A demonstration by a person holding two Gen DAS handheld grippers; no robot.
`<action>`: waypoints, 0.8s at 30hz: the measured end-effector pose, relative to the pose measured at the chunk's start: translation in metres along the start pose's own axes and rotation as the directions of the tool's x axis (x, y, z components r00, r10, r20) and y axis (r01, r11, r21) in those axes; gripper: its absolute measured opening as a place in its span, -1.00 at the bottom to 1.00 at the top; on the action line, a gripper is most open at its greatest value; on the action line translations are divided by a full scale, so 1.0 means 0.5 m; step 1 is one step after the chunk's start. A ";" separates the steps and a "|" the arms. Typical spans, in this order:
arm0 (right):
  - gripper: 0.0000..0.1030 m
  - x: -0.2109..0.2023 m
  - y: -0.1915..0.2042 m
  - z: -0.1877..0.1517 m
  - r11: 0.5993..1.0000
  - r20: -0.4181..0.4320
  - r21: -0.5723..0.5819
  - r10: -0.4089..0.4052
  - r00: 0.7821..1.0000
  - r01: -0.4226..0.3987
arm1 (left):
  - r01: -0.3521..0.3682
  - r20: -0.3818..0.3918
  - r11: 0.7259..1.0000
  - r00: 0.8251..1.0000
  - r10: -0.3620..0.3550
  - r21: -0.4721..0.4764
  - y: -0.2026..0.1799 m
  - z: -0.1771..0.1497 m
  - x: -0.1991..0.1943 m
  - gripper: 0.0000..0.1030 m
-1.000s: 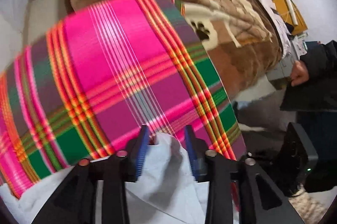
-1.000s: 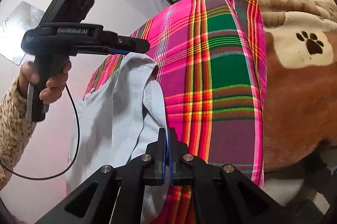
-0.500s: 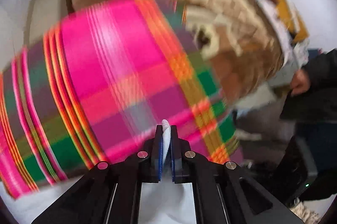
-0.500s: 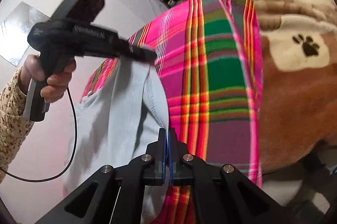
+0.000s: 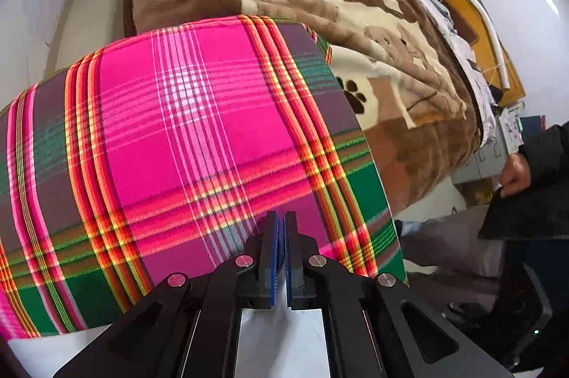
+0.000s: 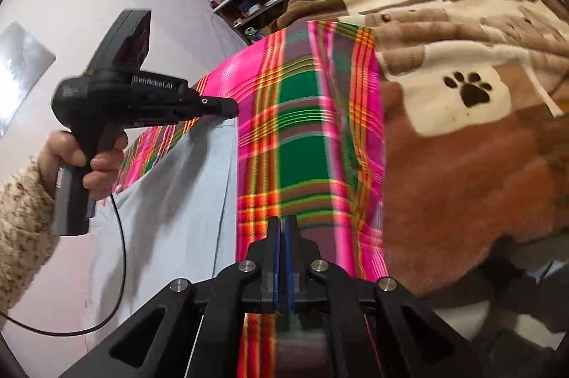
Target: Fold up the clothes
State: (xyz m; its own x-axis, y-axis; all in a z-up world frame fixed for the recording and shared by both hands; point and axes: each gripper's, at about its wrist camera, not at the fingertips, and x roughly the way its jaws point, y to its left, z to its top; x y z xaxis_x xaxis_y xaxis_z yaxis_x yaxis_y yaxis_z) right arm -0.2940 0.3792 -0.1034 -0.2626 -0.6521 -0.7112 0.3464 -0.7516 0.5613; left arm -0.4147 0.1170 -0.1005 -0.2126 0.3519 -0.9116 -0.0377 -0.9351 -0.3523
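Both sets of jaws are pressed together, blue pads nearly meeting. Your left gripper [image 5: 281, 257] shows only a sliver between its pads, and from its own camera I can't spot fabric in there, but look across from the right wrist: the left gripper [image 6: 227, 107] has its tip sitting right at the top corner of the pale blue garment [image 6: 170, 200], and the cloth hangs down from that point, so I'd call it pinched there. Your right gripper [image 6: 282, 257] is closed too; whether it has an edge of the garment I can't tell, its pads sit over blurred plaid.

So where's the garment? Stretched along the near edge of the pink plaid cloth [image 5: 199, 136] that covers the bed, one long straight edge running from the left gripper's tip down toward the right gripper, with the brown paw-print blanket [image 6: 462, 136] beyond. In the left wrist view you see only a pale strip [image 5: 281, 342] beneath the gripper.

My read: you're mid-fold, carrying or tensioning an edge. Next calls for keeping both corners level and taut, laying that edge down flat on the plaid without bunching, then parting the jaws cleanly. Mind your left hand [image 6: 81, 161] and its trailing cable [image 6: 121, 271].
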 end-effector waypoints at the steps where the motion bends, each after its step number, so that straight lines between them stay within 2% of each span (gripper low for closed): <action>1: -0.92 -0.010 -0.007 -0.007 1.000 -0.005 0.013 0.018 1.000 -0.018 | -0.003 0.003 1.000 1.000 0.003 -0.005 0.000 0.003 0.001 -0.94; 4: -0.92 -0.047 0.000 -0.061 0.999 -0.045 0.006 0.048 0.998 -0.048 | -0.036 0.013 0.999 0.999 0.036 -0.005 0.000 0.006 -0.004 -0.94; 7: -0.85 -0.078 0.020 -0.130 0.998 -0.093 -0.007 0.065 0.994 -0.066 | -0.021 0.011 0.998 1.000 0.022 -0.053 0.011 0.007 -0.017 -0.93; 10: -0.77 -0.106 0.039 -0.203 0.997 -0.148 -0.006 0.081 0.986 -0.083 | -0.020 0.012 0.999 1.000 0.021 -0.050 0.019 -0.004 -0.043 -0.92; 13: -0.73 -0.127 0.048 -0.256 0.995 -0.180 0.010 0.098 0.979 -0.098 | -0.035 0.008 0.999 0.999 0.035 -0.038 0.018 -0.018 -0.068 -0.77; 15: -0.64 -0.149 0.056 -0.285 0.996 -0.196 -0.002 0.083 0.977 -0.085 | -0.051 0.008 0.998 0.999 0.051 -0.024 0.015 -0.033 -0.087 -0.67; 18: -0.58 -0.168 0.062 -0.318 0.998 -0.227 -0.018 0.061 0.972 -0.067 | -0.062 0.007 0.998 0.998 0.062 -0.001 0.010 -0.065 -0.116 -0.39; 22: -0.61 -0.173 0.066 -0.361 0.998 -0.271 -0.041 0.025 0.962 -0.038 | -0.054 -0.024 0.998 0.998 0.054 0.035 -0.006 -0.113 -0.131 -0.37; 24: -0.57 -0.176 0.076 -0.365 0.997 -0.251 -0.072 -0.001 0.968 -0.018 | -0.045 -0.041 0.998 0.998 0.047 0.032 -0.013 -0.137 -0.125 -0.37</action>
State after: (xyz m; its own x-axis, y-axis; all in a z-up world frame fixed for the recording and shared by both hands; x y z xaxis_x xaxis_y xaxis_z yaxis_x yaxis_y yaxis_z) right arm -0.0934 0.4260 -0.0965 -0.0280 -0.6055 -0.7953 0.4150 -0.7309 0.5419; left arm -0.3345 0.1038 -0.0559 -0.1741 0.3093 -0.9349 -0.0590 -0.9510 -0.3036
